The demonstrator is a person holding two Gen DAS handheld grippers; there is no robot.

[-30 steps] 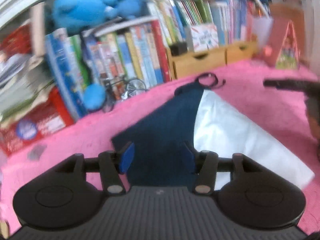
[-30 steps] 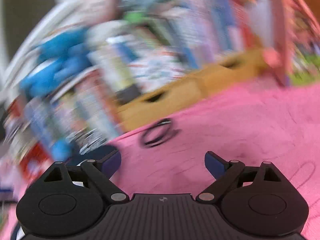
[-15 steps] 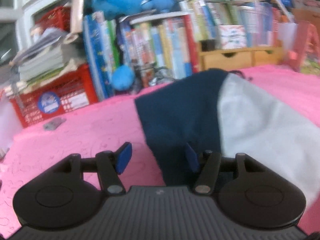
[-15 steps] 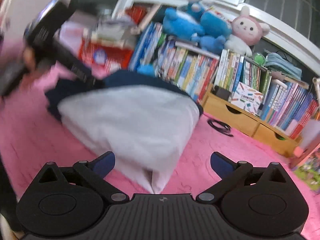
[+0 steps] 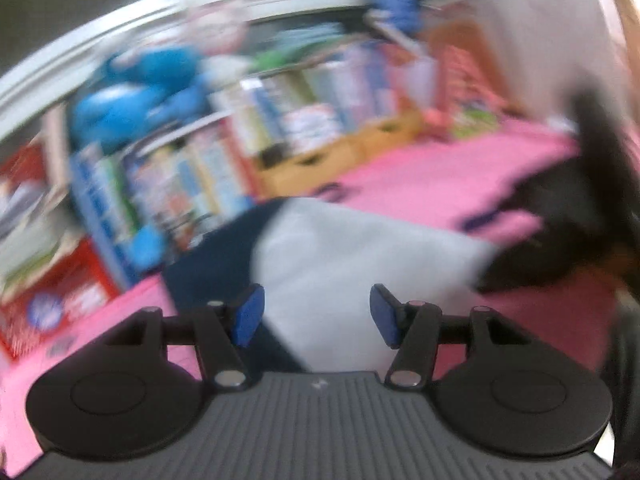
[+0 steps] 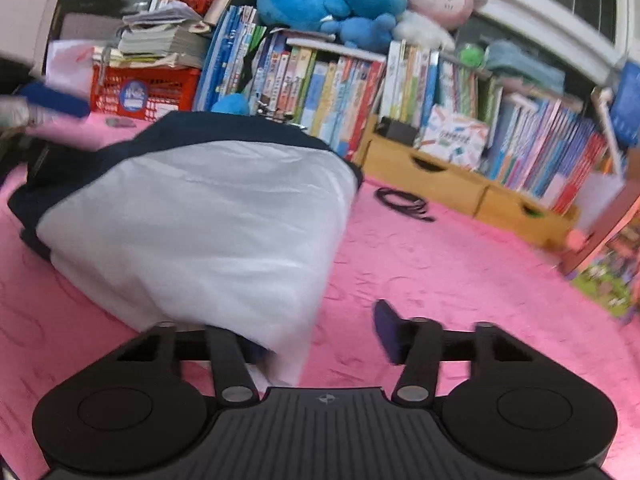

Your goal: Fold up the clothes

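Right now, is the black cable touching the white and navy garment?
Apart. The right wrist view shows the black cable coiled beyond the garment, with bare pink blanket between them.

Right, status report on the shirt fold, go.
Left gripper open over the shirt. Right gripper closing, shirt corner between its jaws. Black cable lies clear on the pink blanket.

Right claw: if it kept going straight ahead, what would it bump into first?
Probably the white and navy garment; its near corner already lies between the closing right claw fingers, on the pink blanket.
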